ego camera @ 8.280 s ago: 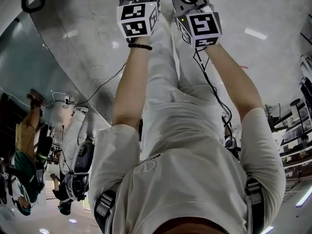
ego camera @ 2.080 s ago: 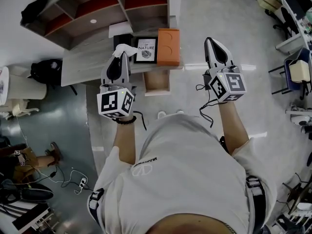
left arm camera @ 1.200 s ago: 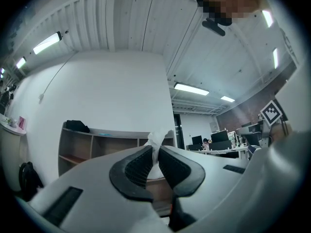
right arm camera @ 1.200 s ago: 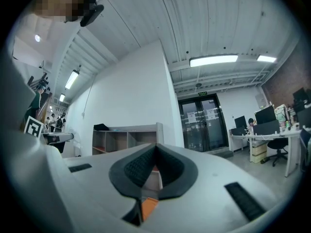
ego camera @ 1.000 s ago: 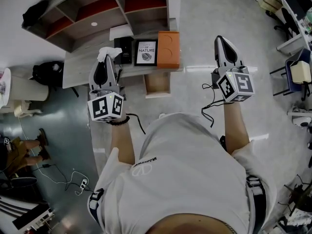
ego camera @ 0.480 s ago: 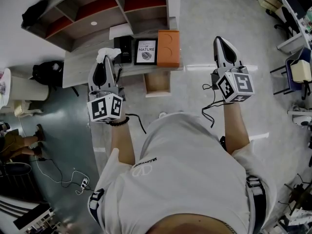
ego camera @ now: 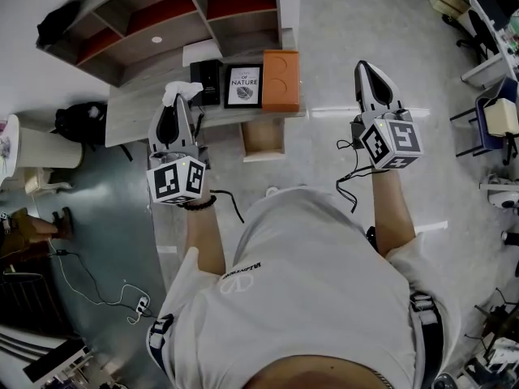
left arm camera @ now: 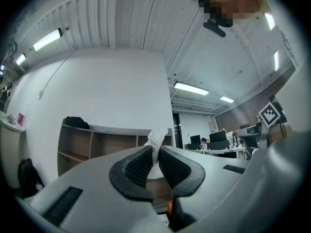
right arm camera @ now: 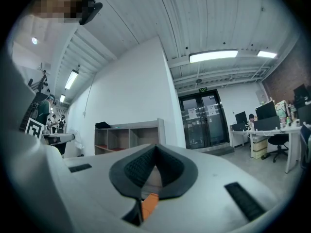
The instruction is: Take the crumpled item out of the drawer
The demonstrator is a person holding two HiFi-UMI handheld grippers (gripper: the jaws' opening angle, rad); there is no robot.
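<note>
Open drawer (ego camera: 261, 156) juts from the desk (ego camera: 134, 110) — bare floor (ego camera: 365, 23) free to its right.

Pads of the left gripper (left arm camera: 154, 152) hid the lower half of the crumpled tissue (left arm camera: 158, 136); fine print on the framed picture (ego camera: 243, 86) was unreadably small.

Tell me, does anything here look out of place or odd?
The drawer of the desk stands pulled open, and a crumpled tissue is pinched in the left hand-held gripper. Nothing looks spilled or broken.
</note>
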